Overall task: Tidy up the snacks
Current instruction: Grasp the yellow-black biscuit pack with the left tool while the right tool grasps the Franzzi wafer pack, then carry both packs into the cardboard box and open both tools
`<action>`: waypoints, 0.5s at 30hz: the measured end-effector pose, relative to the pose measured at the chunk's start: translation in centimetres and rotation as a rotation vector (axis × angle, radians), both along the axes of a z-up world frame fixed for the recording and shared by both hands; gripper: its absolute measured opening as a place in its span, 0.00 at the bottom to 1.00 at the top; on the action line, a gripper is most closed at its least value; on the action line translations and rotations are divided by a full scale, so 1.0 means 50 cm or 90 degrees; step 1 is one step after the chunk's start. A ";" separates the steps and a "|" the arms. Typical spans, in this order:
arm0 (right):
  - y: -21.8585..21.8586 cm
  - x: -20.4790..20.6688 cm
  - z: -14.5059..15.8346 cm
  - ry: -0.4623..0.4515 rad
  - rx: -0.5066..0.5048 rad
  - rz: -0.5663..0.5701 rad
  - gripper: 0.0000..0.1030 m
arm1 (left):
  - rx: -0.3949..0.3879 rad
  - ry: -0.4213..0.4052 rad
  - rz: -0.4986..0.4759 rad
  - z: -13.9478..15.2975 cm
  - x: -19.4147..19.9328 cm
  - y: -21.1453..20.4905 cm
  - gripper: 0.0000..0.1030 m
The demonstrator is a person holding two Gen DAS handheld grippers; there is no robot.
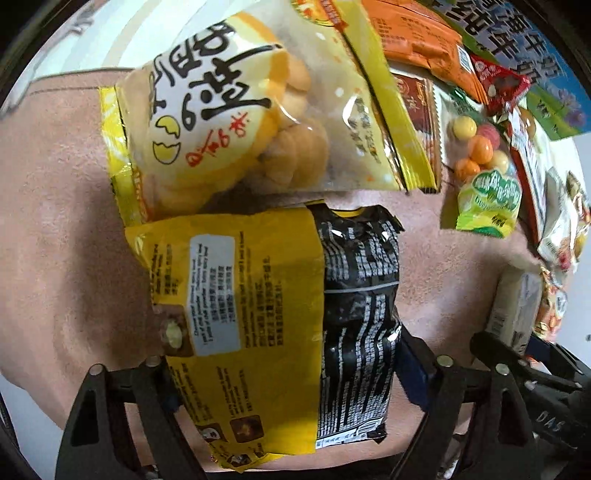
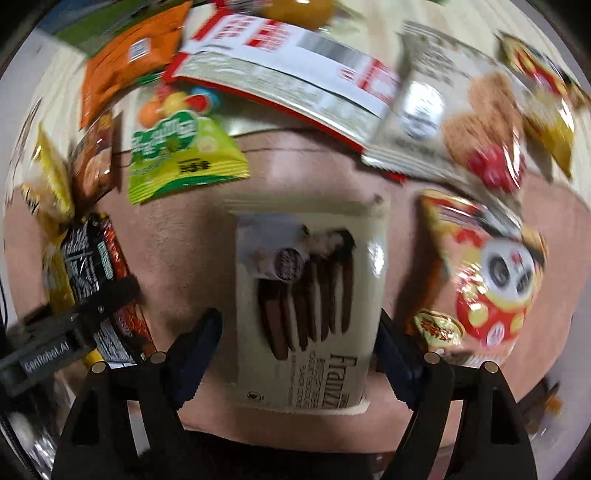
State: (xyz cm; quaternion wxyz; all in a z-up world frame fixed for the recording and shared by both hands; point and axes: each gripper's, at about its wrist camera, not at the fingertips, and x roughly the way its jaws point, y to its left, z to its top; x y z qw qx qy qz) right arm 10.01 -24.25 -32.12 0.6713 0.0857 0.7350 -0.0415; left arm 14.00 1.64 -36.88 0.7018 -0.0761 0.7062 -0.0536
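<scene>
- Jaws of the left gripper (image 1: 288,373) stand apart on either side of 2 packets lying side by side, a yellow packet (image 1: 236,295) and a black packet (image 1: 358,302); whether the pads press on them I cannot tell.
- Jaws of the right gripper (image 2: 299,339) straddle a cream biscuit packet (image 2: 310,295) that lies flat between them; the left pad stands off it with a gap, the right pad is at its edge, and contact there I cannot tell.
- All 3 packets lie on a pink mat (image 1: 66,221) spread over the pale surface (image 1: 125,48).
- Just beyond the yellow and black packets lies a clear bag of egg-shaped cakes (image 1: 240,122), overlapping the yellow packet's far end.
- Farther right, a green candy bag (image 1: 487,184) with coloured balls sits at the mat's edge, near an orange packet (image 1: 413,33).
- Around the biscuit packet, apart from it: a panda packet (image 2: 491,273) to the right, a red-and-white bag (image 2: 295,66) and an oat cookie packet (image 2: 461,110) beyond.
</scene>
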 end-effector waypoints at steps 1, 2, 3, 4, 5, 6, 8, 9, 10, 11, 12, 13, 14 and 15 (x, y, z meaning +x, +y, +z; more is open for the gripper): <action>-0.003 -0.003 0.002 -0.001 0.005 -0.018 0.81 | 0.017 -0.008 -0.013 0.012 -0.006 -0.018 0.82; -0.004 -0.002 0.004 -0.008 0.007 -0.029 0.81 | 0.032 -0.014 -0.023 0.040 -0.014 -0.045 0.81; -0.011 0.000 0.010 -0.014 0.008 -0.039 0.78 | 0.045 -0.021 -0.035 0.045 -0.020 -0.056 0.81; -0.013 0.004 0.013 -0.021 0.003 -0.040 0.72 | 0.057 -0.028 -0.047 0.049 -0.026 -0.062 0.81; -0.017 0.004 0.014 -0.027 -0.002 -0.035 0.61 | 0.068 -0.034 -0.054 0.054 -0.031 -0.069 0.81; -0.014 0.006 0.016 -0.032 0.003 -0.026 0.61 | 0.078 -0.036 -0.059 0.056 -0.036 -0.072 0.81; -0.031 0.023 0.032 -0.035 0.013 -0.016 0.60 | 0.096 -0.037 -0.060 0.060 -0.046 -0.079 0.81; -0.032 0.024 0.038 -0.038 0.018 -0.009 0.60 | 0.107 -0.038 -0.063 0.067 -0.053 -0.081 0.81; -0.039 0.017 0.037 -0.041 0.024 -0.003 0.60 | 0.117 -0.041 -0.068 0.078 -0.055 -0.102 0.81; -0.042 0.016 0.044 -0.045 0.033 0.000 0.59 | 0.126 -0.045 -0.075 0.085 -0.059 -0.149 0.81; -0.046 0.008 0.054 -0.048 0.042 0.002 0.59 | 0.138 -0.052 -0.085 0.097 -0.068 -0.156 0.81; -0.050 0.006 0.062 -0.052 0.051 0.005 0.59 | 0.146 -0.059 -0.094 0.107 -0.075 -0.167 0.81; -0.060 0.007 0.069 -0.056 0.060 0.006 0.59 | 0.148 -0.063 -0.099 0.104 -0.068 -0.191 0.80; -0.064 0.006 0.074 -0.060 0.068 0.008 0.59 | 0.148 -0.068 -0.102 0.117 -0.074 -0.198 0.80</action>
